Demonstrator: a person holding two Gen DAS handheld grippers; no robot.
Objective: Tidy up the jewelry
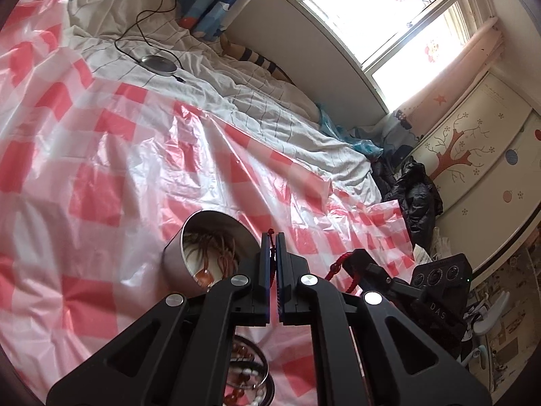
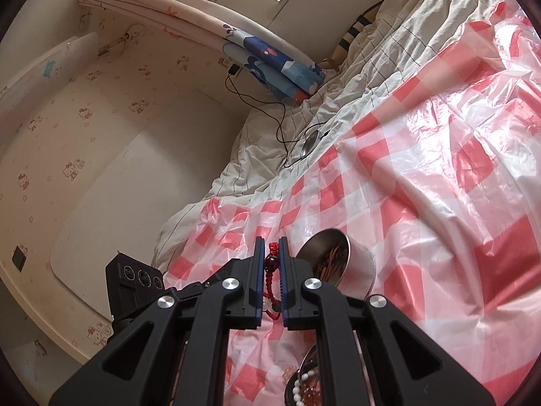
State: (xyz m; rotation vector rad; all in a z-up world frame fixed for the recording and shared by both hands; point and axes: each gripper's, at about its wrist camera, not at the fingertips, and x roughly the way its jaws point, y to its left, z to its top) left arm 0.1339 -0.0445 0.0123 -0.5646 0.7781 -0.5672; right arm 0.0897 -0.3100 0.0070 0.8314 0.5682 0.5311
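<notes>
Two claws hold one red string bracelet over a bed. The left claw (image 1: 273, 237) is pinched tight on one end of the bracelet (image 2: 273, 270), and a little red knot sticks out at its tips. The right claw (image 2: 271, 242) is almost closed too, with the red string and a dark bead squeezed between its two fingers. In the left view the red string runs to the right, from the left claw toward the right one.

A shiny pink and white checked sheet (image 1: 101, 155) covers the bed. A round tin (image 1: 203, 250) stands on it just past the claws, with brown strings inside. Nearer, under the claws, a low round dish (image 1: 250, 372) holds white and brown beads. Far off, on the white blanket (image 1: 236, 101), lies a flat grey disc (image 1: 159, 63) with a black wire.
</notes>
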